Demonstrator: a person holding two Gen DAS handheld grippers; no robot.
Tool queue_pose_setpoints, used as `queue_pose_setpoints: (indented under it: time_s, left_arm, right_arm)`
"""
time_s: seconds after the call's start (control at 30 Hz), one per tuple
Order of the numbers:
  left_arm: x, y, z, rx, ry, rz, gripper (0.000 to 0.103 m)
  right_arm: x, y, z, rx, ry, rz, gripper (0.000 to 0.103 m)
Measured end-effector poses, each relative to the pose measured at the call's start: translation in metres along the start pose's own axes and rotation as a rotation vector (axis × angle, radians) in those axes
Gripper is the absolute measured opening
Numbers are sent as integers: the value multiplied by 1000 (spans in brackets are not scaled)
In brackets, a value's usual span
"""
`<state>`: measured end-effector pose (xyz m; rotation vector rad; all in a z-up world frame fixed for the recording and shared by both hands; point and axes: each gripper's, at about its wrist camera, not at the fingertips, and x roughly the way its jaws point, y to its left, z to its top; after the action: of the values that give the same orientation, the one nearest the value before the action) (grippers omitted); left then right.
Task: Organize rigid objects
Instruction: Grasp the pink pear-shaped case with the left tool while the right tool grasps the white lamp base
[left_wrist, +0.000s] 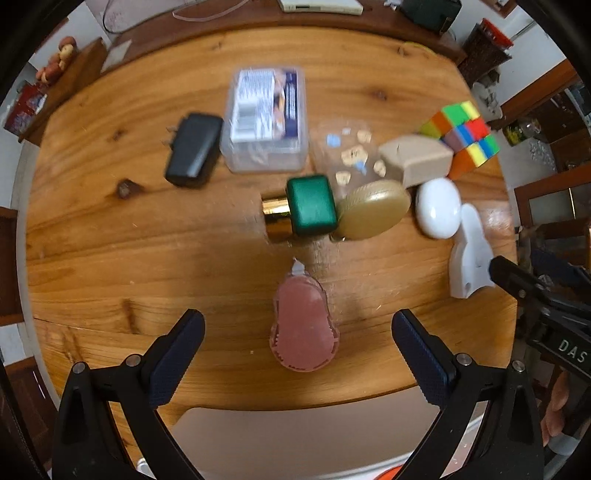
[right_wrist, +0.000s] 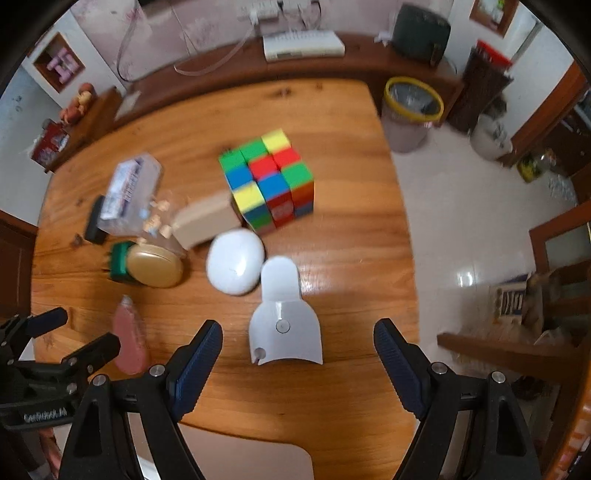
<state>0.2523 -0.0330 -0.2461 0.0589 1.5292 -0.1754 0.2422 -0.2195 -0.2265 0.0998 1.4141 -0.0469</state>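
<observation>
In the left wrist view, the left gripper (left_wrist: 297, 332) is spread wide around a translucent pink ridged case (left_wrist: 302, 325) at lower centre on the grained wooden table (left_wrist: 110, 240). In the right wrist view, the right gripper (right_wrist: 298, 341) gapes around a smooth white curved plastic piece (right_wrist: 284, 325); a glossy colour cube (right_wrist: 269, 181) sits at upper centre.
</observation>
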Motion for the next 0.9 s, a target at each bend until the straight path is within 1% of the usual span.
queue_pose_setpoints:
  time_s: [0.1, 0.17, 0.47, 0.53, 0.6, 0.67, 0.7, 0.73, 0.77, 0.8, 0.87, 0.9]
  left_arm:
    - [14, 2, -2, -17, 56, -2, 101]
    - [19, 3, -5, -22, 77, 2, 101]
    - [33, 11, -20, -35, 133, 30, 101]
    - [36, 11, -24, -38, 147, 35, 101]
    - [38, 12, -28, -45, 156, 33, 101]
    - [37, 15, -31, -58, 148, 35, 100]
    - [37, 19, -38, -63, 143, 36, 100]
    - [36, 22, -40, -65, 141, 37, 100]
    - [36, 23, -43, -67, 140, 41, 97]
    - [38, 22, -40, -68, 144, 48, 92]
    - [39, 23, -41, -68, 154, 65, 87]
    - [39, 23, -43, -65, 151, 68, 87]
  right_arm:
    - [16, 1, 1, 3, 40, 11, 85]
    - [24, 3, 1, -4, 57, 1, 85]
    - [42, 9, 1, -19, 102, -29, 84]
    - [45, 10, 1, -12, 115, -22, 79]
    - [50, 10, 1, -8, 127, -22, 77]
    - [54, 10, 1, -6, 137, -22, 76]
    - [55, 10, 0, -4, 141, -19, 73]
    - [56, 10, 0, -2, 144, -20, 72]
    - [56, 11, 0, -5, 140, -21, 72]
    - [56, 11, 1, -8, 139, -22, 72]
    - [57, 10, 0, -11, 141, -24, 72]
    - [56, 13, 0, -13, 141, -28, 71]
